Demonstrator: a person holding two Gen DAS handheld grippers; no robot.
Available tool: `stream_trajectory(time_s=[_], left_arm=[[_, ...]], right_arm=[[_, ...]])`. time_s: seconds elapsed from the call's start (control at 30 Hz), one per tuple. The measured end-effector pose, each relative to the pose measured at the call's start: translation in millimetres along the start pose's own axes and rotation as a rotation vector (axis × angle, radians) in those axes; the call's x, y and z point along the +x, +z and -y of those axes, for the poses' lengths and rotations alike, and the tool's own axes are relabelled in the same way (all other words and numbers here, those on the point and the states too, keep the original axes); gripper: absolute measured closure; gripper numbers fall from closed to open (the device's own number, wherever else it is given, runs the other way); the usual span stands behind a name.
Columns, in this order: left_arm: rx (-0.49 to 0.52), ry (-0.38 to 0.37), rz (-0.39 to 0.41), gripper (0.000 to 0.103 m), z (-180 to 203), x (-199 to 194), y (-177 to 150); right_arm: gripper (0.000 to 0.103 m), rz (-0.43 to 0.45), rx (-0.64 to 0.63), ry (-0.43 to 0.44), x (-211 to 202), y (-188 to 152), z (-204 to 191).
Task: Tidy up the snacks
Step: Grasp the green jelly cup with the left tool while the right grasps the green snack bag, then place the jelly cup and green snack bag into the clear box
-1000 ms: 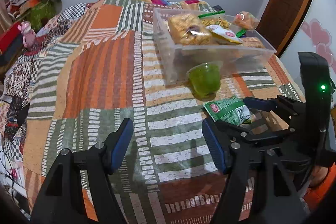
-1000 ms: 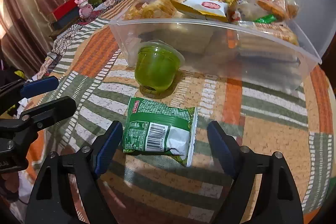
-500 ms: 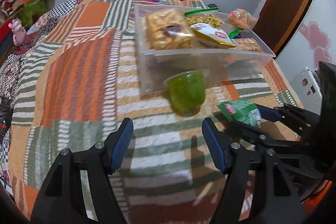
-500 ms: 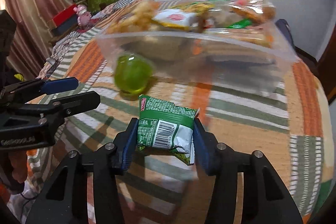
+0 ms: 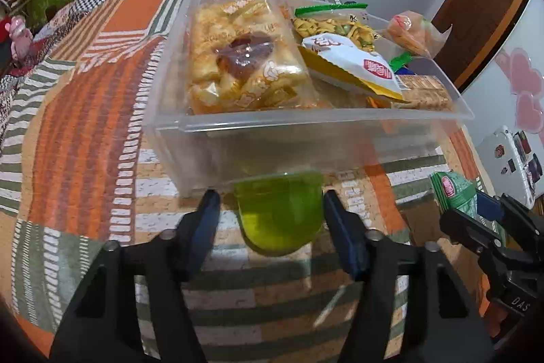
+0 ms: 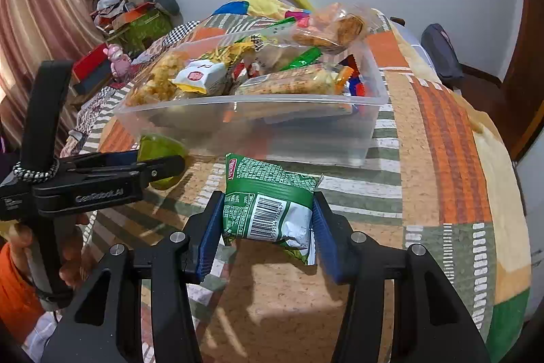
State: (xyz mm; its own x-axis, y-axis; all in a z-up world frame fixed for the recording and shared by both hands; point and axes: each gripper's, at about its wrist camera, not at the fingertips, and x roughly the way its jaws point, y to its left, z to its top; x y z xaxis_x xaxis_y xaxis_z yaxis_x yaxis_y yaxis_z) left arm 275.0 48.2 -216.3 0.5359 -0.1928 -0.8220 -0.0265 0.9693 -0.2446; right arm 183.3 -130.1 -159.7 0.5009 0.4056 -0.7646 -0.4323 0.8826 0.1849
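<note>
Right tongs clamp the green snack packet, barcode up. Left tongs, stamped "GenRobot.AI", have just been closing around the green jelly cup, pads not clearly touching.

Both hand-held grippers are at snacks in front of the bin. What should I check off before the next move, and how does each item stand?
1. Green packet clamped in the right hand-held gripper, whose jaws have just been closing: ok.
2. Green jelly cup sits between the left hand-held gripper jaws, which have just been closing: ok.
3. Both left pads pressing the cup: not ok, a gap shows at one pad.
4. Room in the clear bin: cannot tell, it is heaped.
5. Grippers apart from each other: ok.
</note>
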Motion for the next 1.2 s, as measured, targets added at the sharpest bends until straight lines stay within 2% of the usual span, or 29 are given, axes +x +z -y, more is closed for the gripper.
stream_trajectory(time_s=[0.03, 0.3, 0.6, 0.93, 1.2], left_arm=[[0.006, -0.007, 0.0, 0.055, 1, 0, 0], [0.032, 0.002, 0.017, 0.058, 7, -11, -9], [0.076, 0.001, 0.102, 0.058, 17, -59, -10], [0.082, -0.027, 0.211, 0.058, 28, -99, 23], [0.08, -0.025, 0.243, 0.058, 38, -91, 59]], right_arm=[[0.056, 0.001, 0.003, 0.002, -1, 0, 2], [0.056, 0.008, 0.014, 0.013, -7, -1, 9], [0.056, 0.075, 0.017, 0.002, -24, 13, 11], [0.056, 0.174, 0.007, -0.023, -40, 49, 10], [0.056, 0.201, -0.011, -0.038, -28, 77, 9]])
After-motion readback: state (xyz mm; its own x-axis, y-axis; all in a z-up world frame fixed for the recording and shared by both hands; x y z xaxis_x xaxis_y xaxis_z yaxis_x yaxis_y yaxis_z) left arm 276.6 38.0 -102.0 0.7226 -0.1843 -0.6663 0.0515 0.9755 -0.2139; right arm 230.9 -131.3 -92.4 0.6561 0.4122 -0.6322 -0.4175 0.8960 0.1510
